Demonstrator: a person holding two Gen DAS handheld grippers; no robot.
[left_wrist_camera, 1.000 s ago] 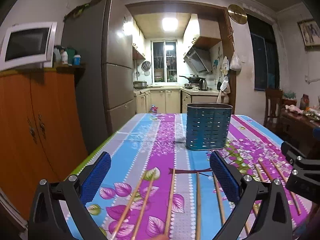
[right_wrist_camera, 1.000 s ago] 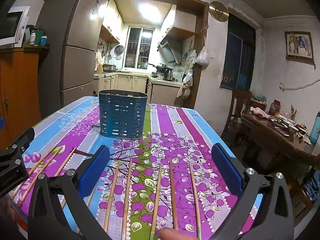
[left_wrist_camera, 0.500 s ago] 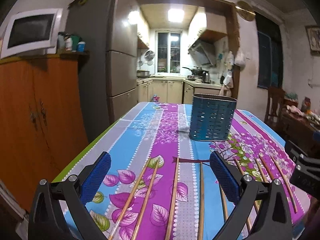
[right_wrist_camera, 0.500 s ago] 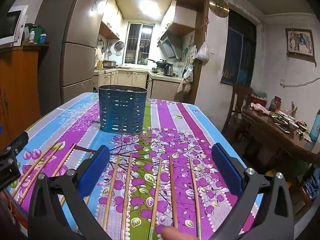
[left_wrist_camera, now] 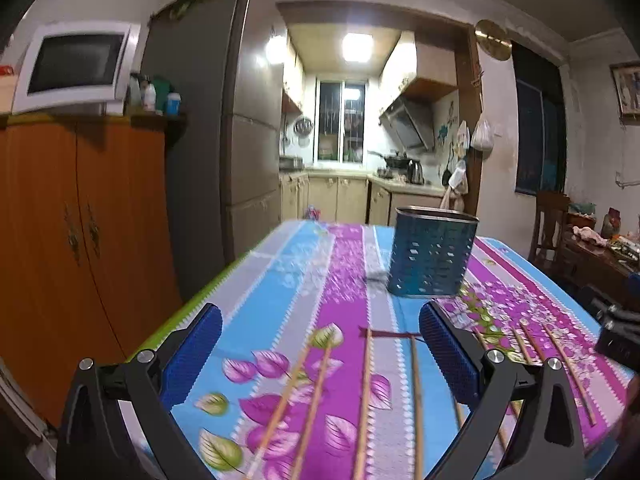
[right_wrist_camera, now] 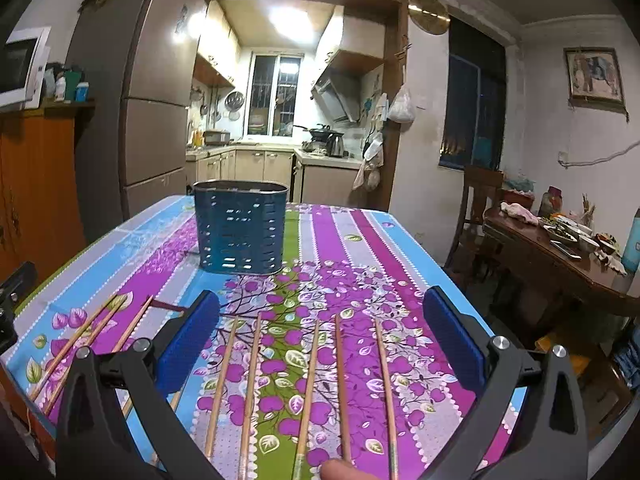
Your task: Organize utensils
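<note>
Hovering with left gripper and right gripper both gaping and empty over chopsticks lying loose before blue holder; judging sticks light, stiff, roll-prone, pinching mid-shaft.

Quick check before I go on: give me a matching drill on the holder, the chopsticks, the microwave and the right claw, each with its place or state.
Things:
1. holder
2. chopsticks
3. microwave
4. right claw

Place or state:
A. open, holding nothing
B. lying flat in a row on the tablecloth
C. on top of the orange cabinet
D. upright, farther down the table

Pairs: 1-D, 2-B, 3-C, 4-A
</note>
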